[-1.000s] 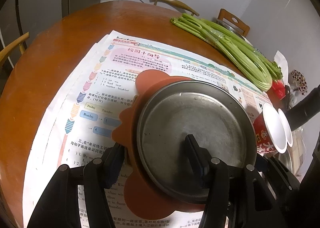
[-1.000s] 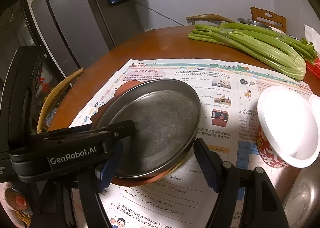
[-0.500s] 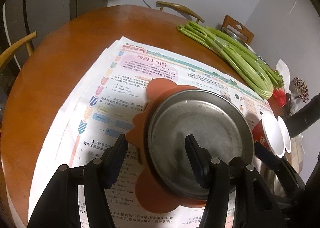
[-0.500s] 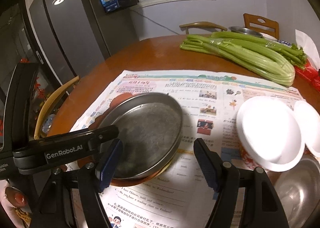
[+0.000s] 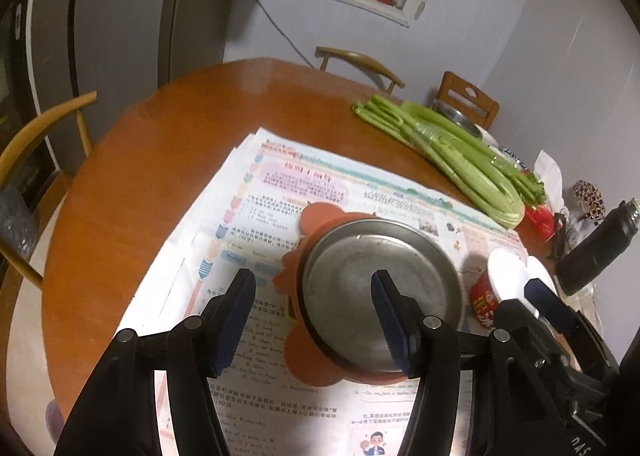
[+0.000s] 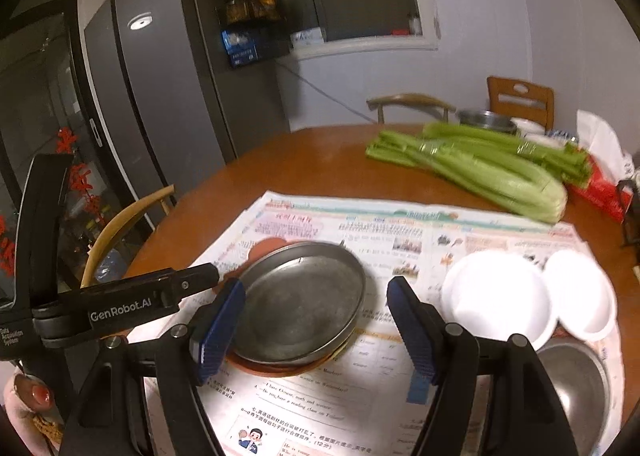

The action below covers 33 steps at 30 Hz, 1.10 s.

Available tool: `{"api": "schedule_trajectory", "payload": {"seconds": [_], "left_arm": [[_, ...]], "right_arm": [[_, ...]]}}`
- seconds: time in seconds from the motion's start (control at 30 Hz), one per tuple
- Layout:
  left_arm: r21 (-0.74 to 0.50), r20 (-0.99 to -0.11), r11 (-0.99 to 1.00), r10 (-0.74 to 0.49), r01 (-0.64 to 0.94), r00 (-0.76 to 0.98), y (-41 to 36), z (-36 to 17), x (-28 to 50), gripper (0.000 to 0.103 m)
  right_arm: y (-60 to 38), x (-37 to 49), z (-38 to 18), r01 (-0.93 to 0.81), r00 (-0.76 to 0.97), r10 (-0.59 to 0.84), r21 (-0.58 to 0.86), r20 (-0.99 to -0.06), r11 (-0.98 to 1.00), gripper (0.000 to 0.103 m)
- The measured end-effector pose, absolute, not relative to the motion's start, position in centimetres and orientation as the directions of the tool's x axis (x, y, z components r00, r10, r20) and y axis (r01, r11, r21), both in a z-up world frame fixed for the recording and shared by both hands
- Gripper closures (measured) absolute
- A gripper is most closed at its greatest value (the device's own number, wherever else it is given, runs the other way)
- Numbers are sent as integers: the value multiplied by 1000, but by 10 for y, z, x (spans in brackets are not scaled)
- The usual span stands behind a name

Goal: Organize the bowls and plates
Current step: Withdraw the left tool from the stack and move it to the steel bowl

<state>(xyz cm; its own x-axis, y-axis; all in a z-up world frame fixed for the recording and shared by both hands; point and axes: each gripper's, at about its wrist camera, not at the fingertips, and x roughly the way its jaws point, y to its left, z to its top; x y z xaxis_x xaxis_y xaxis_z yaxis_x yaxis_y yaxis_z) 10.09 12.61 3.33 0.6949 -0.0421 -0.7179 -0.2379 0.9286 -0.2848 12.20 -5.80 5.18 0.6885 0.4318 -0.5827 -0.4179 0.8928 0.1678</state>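
Observation:
A round steel plate [image 5: 380,284] [image 6: 300,304] lies on a flower-shaped orange plate [image 5: 300,352] [image 6: 266,246] on the newspaper. My left gripper [image 5: 314,320] is open and empty, raised above and just in front of the plates. My right gripper [image 6: 316,332] is open and empty, raised over the near edge of the same stack. A red-sided white bowl [image 6: 496,296] [image 5: 506,278] and a smaller white bowl [image 6: 580,292] stand to the right. A steel bowl [image 6: 572,388] sits at the lower right.
Newspaper [image 5: 280,184] [image 6: 400,224] covers the round wooden table [image 5: 160,160]. Celery [image 5: 452,152] [image 6: 480,168] lies at the back right. A dark bottle [image 5: 596,248] stands at the right. Chairs [image 5: 36,132] ring the table. A fridge [image 6: 168,88] stands behind on the left.
Both grippers have pulled back and risen away from the steel plate, which stays on the orange plate. The left gripper's finger no longer rests on the plate.

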Motion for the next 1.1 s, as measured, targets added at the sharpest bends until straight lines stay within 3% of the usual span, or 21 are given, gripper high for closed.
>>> {"api": "schedule_trajectory", "payload": {"seconds": [0.77,1.1], "left_arm": [[-231,-644,963,-45,-138,763,32,90,81,35],[-213,-631,972,-63,-95,774,-10,97,74,34]], "right_arm": [[-165,90,112,-379,791,431,205,-434,902,24],[-202,78,118,-349,811,405,205,-423,914,21]]}}
